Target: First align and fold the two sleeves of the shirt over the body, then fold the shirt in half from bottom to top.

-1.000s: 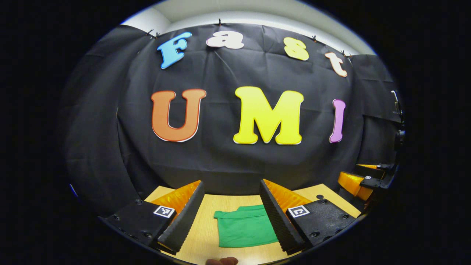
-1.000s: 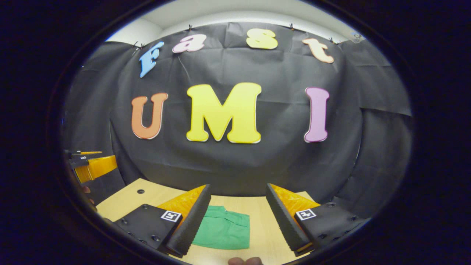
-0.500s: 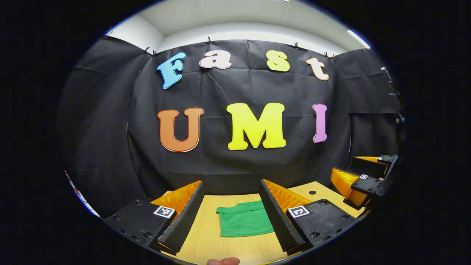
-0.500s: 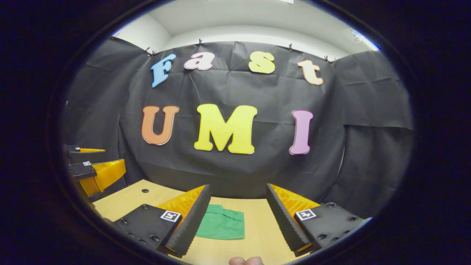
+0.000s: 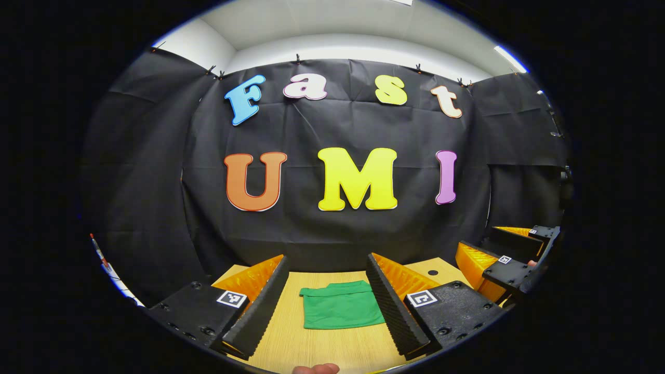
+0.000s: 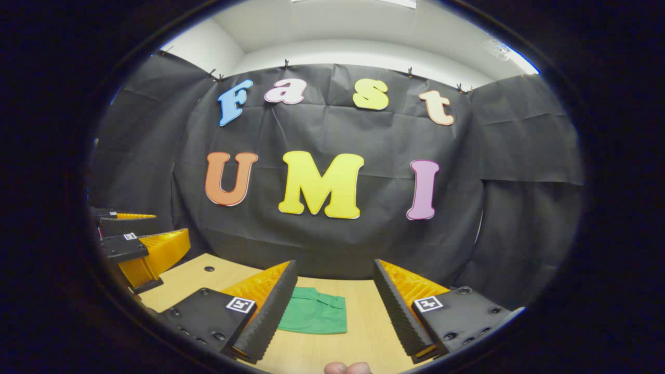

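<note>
Small green cloth shirt (image 5: 340,311) lies flat on the pale wooden worktop (image 5: 322,348), already a compact rectangle: no sleeves sticking out, edges roughly squared, a neat fold line near its far edge. Judged from that shape, both sleeve folds and the bottom-to-top fold look done; task reads as complete or at its very end.

Left claw (image 5: 328,296): fingers wide apart, nothing between them, held above and short of the shirt, not touching it. In the left gripper view the shirt sits in the gap between the fingers, slightly toward the right finger. Right claw (image 6: 335,301): fingers also spread, empty, clear of the fabric; in the right gripper view the shirt (image 6: 314,318) lies toward the left finger, partly hidden behind it.

Each claw also appears at the edge of the other's view: right one (image 5: 511,259) at far right, left one (image 6: 137,244) at far left, both off the shirt. They sit side by side, well apart, level and pointed at the booth wall rather than down, likely a rest pose since nothing needs gripping.

A fingertip (image 5: 314,369) of the holding hand peeks in at the bottom edge. A small dark hole (image 5: 433,272) marks the worktop near the back.

Risk now: low; only nudging the folded stack would spoil it.
</note>
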